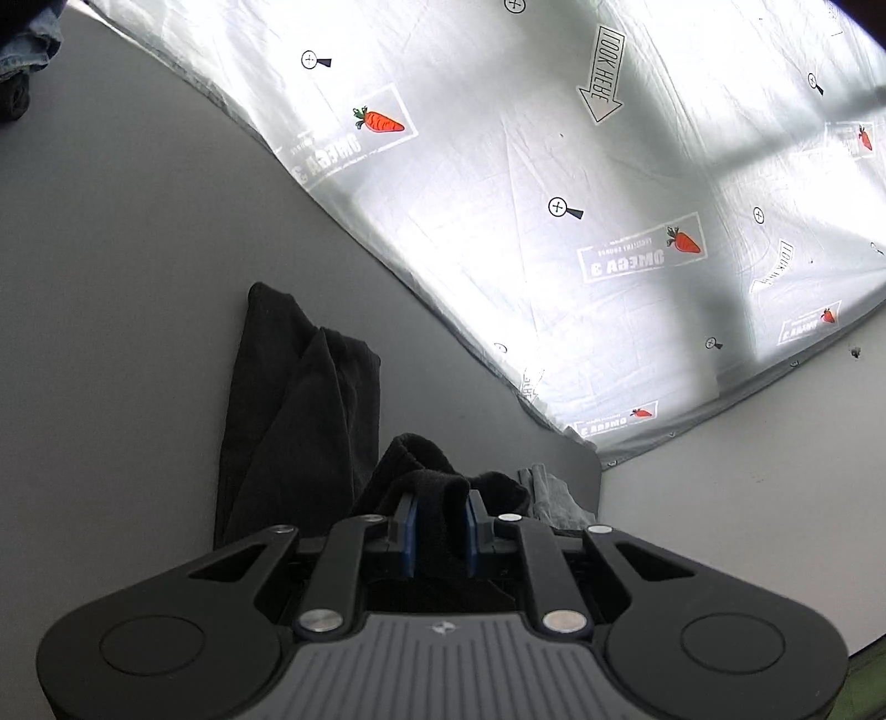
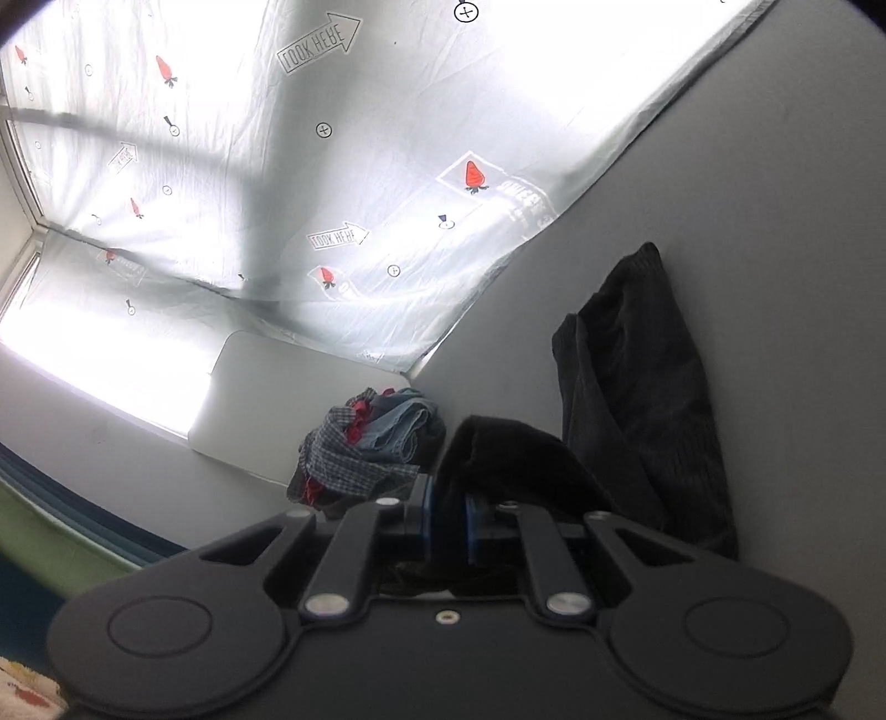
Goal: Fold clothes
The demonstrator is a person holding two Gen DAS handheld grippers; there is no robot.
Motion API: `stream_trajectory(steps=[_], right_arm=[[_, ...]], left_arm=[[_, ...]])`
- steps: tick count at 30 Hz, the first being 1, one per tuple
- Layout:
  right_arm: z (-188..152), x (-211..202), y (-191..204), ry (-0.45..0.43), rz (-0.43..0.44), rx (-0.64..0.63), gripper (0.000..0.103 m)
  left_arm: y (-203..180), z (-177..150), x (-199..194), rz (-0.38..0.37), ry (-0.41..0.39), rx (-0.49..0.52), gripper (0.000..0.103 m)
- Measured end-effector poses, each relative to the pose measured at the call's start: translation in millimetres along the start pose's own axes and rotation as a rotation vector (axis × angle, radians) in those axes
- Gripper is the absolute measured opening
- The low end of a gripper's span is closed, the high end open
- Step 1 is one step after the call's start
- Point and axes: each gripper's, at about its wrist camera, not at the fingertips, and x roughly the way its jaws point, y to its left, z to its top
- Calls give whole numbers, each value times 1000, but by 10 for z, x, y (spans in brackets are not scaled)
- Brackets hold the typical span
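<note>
Black knit fabric fills both grippers — the left gripper [image 1: 441, 512] has its blue pads drawn close together on a bunched fold of the black garment [image 1: 299, 410], and the right gripper [image 2: 449, 518] pinches another fold of the same dark cloth between its narrow-set pads. From the left wrist view the rest of the garment hangs or lies in long folds to the left of the gripper, against the grey desk [image 1: 111, 277]; from the right wrist view it trails off to the right. A small piece of grey cloth [image 1: 548, 498] sits just beside the left gripper's right finger. Behind, a backlit white curtain [image 1: 554, 166] printed with carrots, arrows and small magnifier marks covers the window. In the right wrist view a heap of clothes [image 2: 365, 443] — checked fabric, something red, pale denim — lies near the desk's far edge, just left of the gripper. More denim [image 1: 27, 39] shows at the top left corner of the left view.
</note>
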Motion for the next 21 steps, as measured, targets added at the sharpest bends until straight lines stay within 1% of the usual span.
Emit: stream_trajectory(steps=[3,5,7,8,9,10,11,12,13,14,15,16,19,21], right_arm=[[369,319,-108,-16,-3,0,12],[621,497,-188,-29,-13,9,12],[892,736,-334,-33,-47,63,15],[1006,849,-424,-29,-73,97,20],[1102,958,-527,-25,-95,129,27],[1187,1070,-636,-27,-112,159,30],[1244,1157,-718,-32,-131,181,37],[1289,1229,-786,-38,-152,201,39],[1333,1301,-853,-44,-174,222,40],[1353,1329,-884,-54,-189,224,43],[1359,1332,-894,-67,-202,217,50],[1366,1334,-904,-80,-214,210,53],[1326,1291,-871,-93,-298,158,56],[1254,1264,-797,-89,-392,73,58]], left_arm=[[32,358,318,0,-21,10,17],[96,611,541,8,-29,-1,17],[209,847,753,33,-25,-22,17],[283,935,858,59,-19,-31,17],[356,1023,963,85,-14,-41,17],[430,1110,1068,112,-8,-50,18],[507,1187,1168,139,-2,-59,18],[591,1235,1245,168,2,-68,18],[659,1267,1286,188,-1,-78,18],[712,1288,1293,203,-10,-85,19],[765,1307,1277,218,-21,-89,24],[818,1326,1262,233,-32,-92,26],[899,1309,1187,285,-42,-74,34],[897,1255,1179,316,-21,-35,47]])
